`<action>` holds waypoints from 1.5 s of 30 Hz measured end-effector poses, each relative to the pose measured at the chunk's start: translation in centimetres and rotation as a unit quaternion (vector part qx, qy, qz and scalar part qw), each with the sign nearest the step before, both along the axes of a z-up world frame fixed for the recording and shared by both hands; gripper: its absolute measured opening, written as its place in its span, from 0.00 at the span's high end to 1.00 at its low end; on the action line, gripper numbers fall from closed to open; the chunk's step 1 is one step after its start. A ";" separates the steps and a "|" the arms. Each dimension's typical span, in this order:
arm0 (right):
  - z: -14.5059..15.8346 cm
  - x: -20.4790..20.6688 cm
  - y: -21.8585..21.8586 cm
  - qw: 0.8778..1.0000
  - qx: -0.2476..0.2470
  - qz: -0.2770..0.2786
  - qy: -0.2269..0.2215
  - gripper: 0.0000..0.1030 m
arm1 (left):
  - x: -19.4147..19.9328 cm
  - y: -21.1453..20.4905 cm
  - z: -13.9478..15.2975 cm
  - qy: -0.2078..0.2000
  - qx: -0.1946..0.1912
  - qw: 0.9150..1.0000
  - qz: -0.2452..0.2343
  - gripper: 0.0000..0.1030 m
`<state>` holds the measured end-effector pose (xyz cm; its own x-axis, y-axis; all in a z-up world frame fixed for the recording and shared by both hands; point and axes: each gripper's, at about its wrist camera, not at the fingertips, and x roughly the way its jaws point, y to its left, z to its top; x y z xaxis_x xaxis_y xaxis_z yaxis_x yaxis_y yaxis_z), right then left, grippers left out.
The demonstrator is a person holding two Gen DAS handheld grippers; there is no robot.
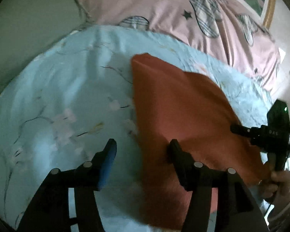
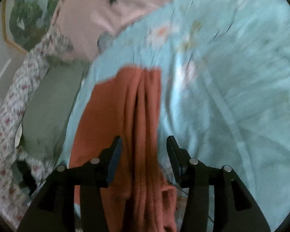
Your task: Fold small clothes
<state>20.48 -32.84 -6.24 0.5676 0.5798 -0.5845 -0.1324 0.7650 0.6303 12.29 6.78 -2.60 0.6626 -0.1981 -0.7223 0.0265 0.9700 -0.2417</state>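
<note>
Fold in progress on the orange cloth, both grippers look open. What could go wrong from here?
1. The orange cloth is bunched into long ridges between the open fingers of the right hand-held gripper; closing now would likely grab several layers.
2. The left hand-held gripper straddles the cloth's edge, so it may also pinch the light blue bedding.
3. Both views are blurred, so aim may be off.

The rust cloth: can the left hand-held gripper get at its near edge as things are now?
Probably yes. The left hand-held gripper stands open just over the rust cloth, whose left edge lies between its fingers. Nothing covers that edge on the blue quilt; the right hand-held gripper is on the far side.
</note>
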 end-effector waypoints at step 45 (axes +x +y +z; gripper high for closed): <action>-1.2 6.4 4.0 0.993 -0.114 0.016 -0.005 0.91 | -1.7 -3.0 -0.6 0.043 -0.009 0.997 -0.060 0.56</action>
<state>26.84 -28.80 -7.45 0.5572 0.4504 -0.6976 -0.1643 0.8833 0.4390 10.58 3.78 -3.18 0.5684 -0.2858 -0.7716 0.1209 0.9566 -0.2652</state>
